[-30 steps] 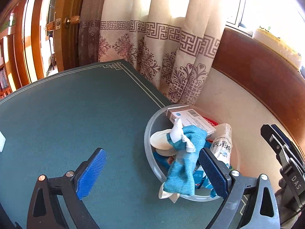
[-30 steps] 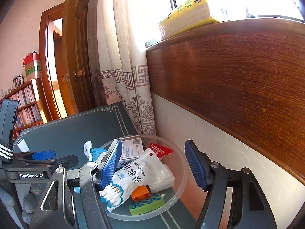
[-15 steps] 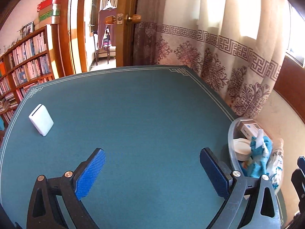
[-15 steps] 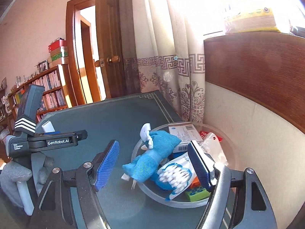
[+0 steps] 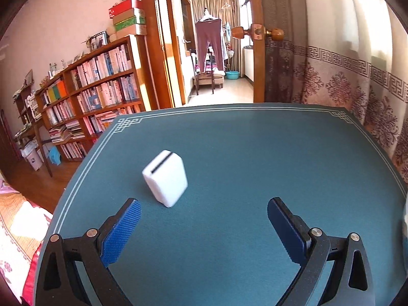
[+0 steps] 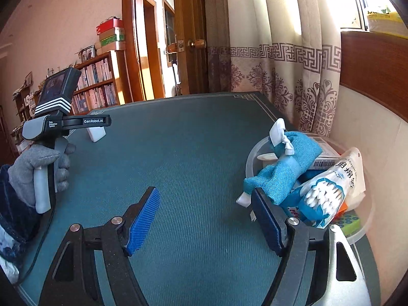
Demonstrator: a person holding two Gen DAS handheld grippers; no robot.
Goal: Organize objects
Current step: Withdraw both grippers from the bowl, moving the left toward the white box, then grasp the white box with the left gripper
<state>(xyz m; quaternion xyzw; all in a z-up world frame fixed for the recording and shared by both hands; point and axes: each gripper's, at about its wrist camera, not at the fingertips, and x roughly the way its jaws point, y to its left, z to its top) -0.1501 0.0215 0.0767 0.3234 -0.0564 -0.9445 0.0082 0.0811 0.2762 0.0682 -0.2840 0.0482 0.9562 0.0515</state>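
Teal felt with a pale double-line border covers the table (image 5: 229, 153), a soft, faintly ribbed surface that should keep small things from sliding. I work with two handheld grippers. My left gripper (image 5: 204, 229) stands spread wide with nothing between its blue, knurled pads (image 5: 119, 232); it hangs above the cloth, aimed at the white box (image 5: 165, 178), which lies just beyond the left pad and apart from it. That box is a small rounded block, smooth and plastic-looking, with a dark slot along its top face; motion blur softens its edges, so I cannot say more about it. It lies alone on the left part of the table, well apart from everything else, which is why I judge it the stray item to collect.

My right gripper (image 6: 204, 219) is also spread, empty, low over bare felt. Its right pad sits in front of the clear bowl (image 6: 364, 232) at the table's right edge; whether it touches the bowl I cannot tell. The bowl is translucent plastic and round, and it is already heaped: a blue woven cloth bundle (image 6: 280, 168) tied with white ribbon droops over the near-left rim, a glossy bag of cotton swabs (image 6: 329, 191) leans beside it, a printed carton (image 6: 323, 153) lies behind, and a green studded block (image 6: 349, 221) peeks out low on the right. In the right wrist view my gloved left hand (image 6: 38, 168) grips the other tool's handle at the far left, the white box beyond its tip.

Since the bowl serves as the gathering place, the box likely belongs there too.
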